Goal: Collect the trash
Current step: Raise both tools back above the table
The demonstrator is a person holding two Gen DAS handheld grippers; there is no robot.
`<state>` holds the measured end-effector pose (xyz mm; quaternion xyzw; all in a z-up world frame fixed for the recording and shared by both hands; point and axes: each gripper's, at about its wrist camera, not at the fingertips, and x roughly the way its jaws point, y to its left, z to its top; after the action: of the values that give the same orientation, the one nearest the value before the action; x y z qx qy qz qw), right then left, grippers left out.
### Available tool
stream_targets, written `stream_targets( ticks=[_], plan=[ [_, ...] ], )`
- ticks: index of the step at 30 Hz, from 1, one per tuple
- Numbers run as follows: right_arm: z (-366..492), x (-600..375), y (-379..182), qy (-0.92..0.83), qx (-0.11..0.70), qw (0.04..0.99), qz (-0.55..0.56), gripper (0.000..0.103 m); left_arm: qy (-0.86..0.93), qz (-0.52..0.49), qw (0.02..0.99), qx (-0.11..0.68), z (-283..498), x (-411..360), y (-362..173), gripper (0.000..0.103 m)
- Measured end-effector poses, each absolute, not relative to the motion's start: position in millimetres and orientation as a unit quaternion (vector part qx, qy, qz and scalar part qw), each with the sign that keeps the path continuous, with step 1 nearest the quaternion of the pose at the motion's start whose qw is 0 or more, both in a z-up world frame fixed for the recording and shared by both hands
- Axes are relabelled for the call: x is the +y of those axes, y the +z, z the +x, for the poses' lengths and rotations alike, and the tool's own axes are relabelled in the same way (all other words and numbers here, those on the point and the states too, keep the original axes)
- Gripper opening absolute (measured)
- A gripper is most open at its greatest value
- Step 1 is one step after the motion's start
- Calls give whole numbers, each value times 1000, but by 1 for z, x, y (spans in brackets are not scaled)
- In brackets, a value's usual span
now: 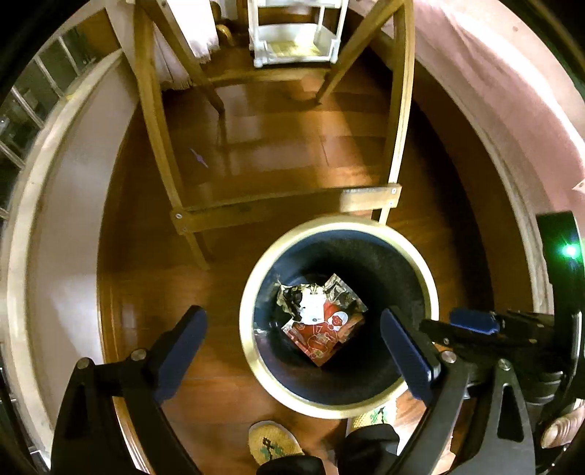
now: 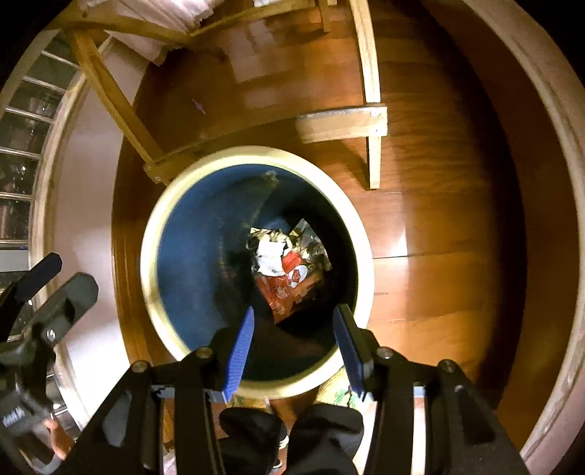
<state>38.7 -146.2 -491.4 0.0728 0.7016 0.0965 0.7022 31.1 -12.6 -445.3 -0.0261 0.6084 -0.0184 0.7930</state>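
A round bin with a cream rim and a dark blue inside stands on the wooden floor. At its bottom lies trash: a red printed wrapper, crumpled silver foil and a white slip of paper. My left gripper points down over the bin's left rim, open wide, with nothing between its blue pads. My right gripper hangs over the bin's near edge, open and empty. Each gripper shows in the other's view: the right one at the right edge, the left one at the left edge.
A wooden frame with a crossbar stands just behind the bin. A white cart is farther back, and pink cloth hangs at the right. A person's slippered feet stand at the bin's near side. A pale wall curves along the left.
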Motion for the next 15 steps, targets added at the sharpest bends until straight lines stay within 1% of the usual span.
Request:
stream_targets(
  ticks=[5, 10, 11, 14, 15],
  plan=[
    [21, -145, -443, 96, 689, 712, 92, 46, -21, -26, 801, 598, 21, -9, -396, 95],
    [10, -138, -380, 100, 664, 735, 98, 46, -25, -30, 813, 580, 13, -5, -327, 95],
    [8, -136, -365, 101, 657, 740, 98, 47, -26, -30, 815, 578, 13, -4, -319, 95],
    [4, -134, -321, 98, 639, 757, 101, 54, -32, -30, 823, 566, 12, -3, -268, 95],
    [3, -135, -307, 98, 632, 762, 104, 54, -36, -31, 826, 561, 12, -3, -252, 95]
  ],
)
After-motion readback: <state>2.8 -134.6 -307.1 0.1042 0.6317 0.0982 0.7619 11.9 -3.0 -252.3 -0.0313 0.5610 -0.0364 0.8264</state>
